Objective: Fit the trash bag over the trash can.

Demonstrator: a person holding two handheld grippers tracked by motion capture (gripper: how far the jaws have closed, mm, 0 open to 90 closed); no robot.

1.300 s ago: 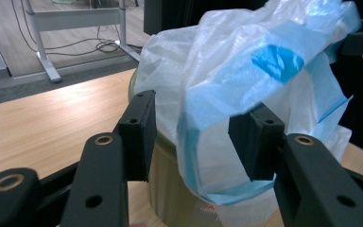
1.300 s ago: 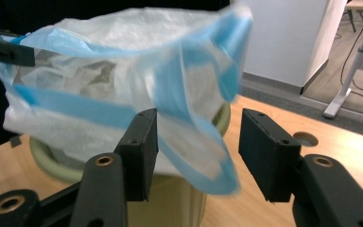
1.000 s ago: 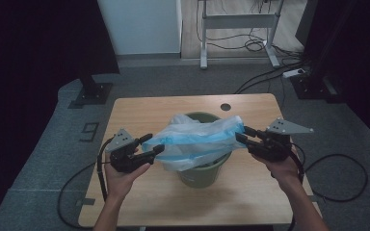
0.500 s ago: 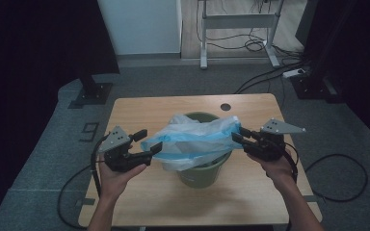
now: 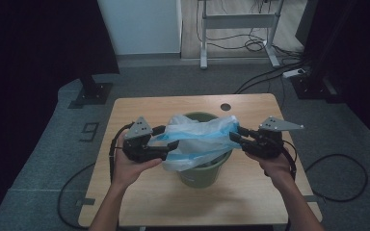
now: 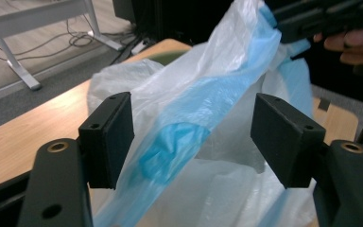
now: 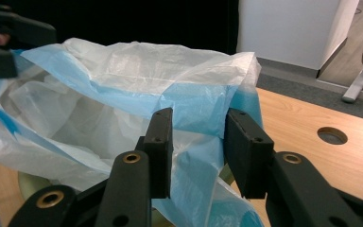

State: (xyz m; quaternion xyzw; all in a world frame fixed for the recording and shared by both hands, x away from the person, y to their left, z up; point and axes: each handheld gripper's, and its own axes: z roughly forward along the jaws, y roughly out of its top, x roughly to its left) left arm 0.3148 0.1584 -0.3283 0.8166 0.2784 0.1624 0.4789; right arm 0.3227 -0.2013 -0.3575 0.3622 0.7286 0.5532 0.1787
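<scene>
Plastic: thin white-and-blue plastic bag [image 5: 200,139], draped over round green bin [image 5: 202,171] on wooden desk [image 5: 139,187].
Left gripper [image 5: 167,144]: jaws apart around bag.
Right gripper [image 5: 236,137]: jaws apart, film between.
Advice: grip rim evenly, stretch over bin.

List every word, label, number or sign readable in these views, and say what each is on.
"9": a pale figure on the grey floor left of the table, reading as a nine in the high view.
No print is readable on the bag, the bin, or either tool.
</scene>
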